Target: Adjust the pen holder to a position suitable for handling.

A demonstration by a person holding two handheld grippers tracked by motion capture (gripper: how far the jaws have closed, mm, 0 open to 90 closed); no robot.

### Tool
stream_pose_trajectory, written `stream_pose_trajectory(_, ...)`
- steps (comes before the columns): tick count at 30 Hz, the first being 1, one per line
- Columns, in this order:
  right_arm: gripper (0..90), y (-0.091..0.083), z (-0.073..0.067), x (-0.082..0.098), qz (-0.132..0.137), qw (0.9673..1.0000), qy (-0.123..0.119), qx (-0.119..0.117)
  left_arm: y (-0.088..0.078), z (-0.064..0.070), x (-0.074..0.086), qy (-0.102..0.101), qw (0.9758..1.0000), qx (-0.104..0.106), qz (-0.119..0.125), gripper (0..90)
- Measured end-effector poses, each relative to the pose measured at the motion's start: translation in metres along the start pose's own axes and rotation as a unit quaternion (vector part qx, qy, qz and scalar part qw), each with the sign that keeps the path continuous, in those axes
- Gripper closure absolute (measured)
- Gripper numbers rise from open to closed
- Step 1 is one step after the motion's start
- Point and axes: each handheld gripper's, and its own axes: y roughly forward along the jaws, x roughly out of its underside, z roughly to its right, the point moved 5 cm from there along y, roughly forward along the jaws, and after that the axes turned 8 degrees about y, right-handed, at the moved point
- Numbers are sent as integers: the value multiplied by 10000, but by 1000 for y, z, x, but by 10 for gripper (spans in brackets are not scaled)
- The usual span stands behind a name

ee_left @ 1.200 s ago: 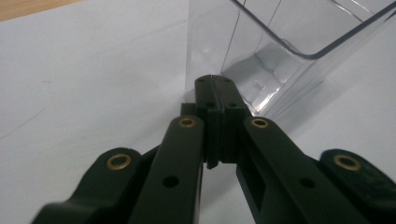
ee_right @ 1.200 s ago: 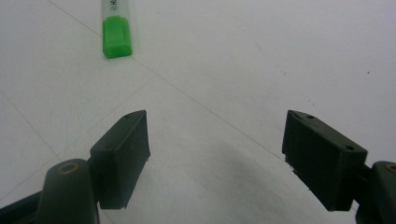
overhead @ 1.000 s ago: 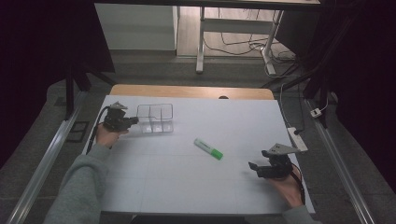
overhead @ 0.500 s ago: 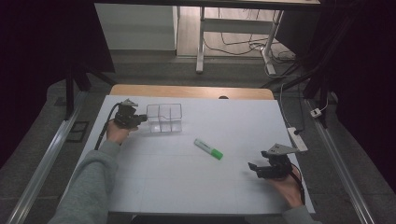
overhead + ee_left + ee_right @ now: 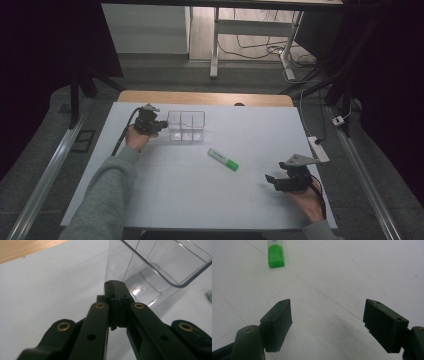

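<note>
Box-nudging step, with the marker waiting mid-table.

Your left gripper [image 5: 159, 124], jaws closed on nothing, presses its tips against the clear box [image 5: 186, 125] near the table's [image 5: 150, 200] far-left corner; your right gripper [image 5: 272, 181] rests wide open by the near-right edge. Next, you likely reach for the green marker [image 5: 223, 159]. Its label is too small to read.
</note>
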Motion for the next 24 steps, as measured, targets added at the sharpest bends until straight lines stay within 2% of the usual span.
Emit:
stream_pose_trajectory(11,225,1,0,1,-23,10000,14,-14,12,20,-13,190,9996,211,-16,886)
stream_pose_trajectory(17,225,1,-1,1,-18,10000,8,-21,16,27,-17,161,9995,275,-2,886)
stream_pose_trajectory(24,225,2,-1,1,-65,10000,-15,-20,21,34,-21,238,9991,352,-3,885)
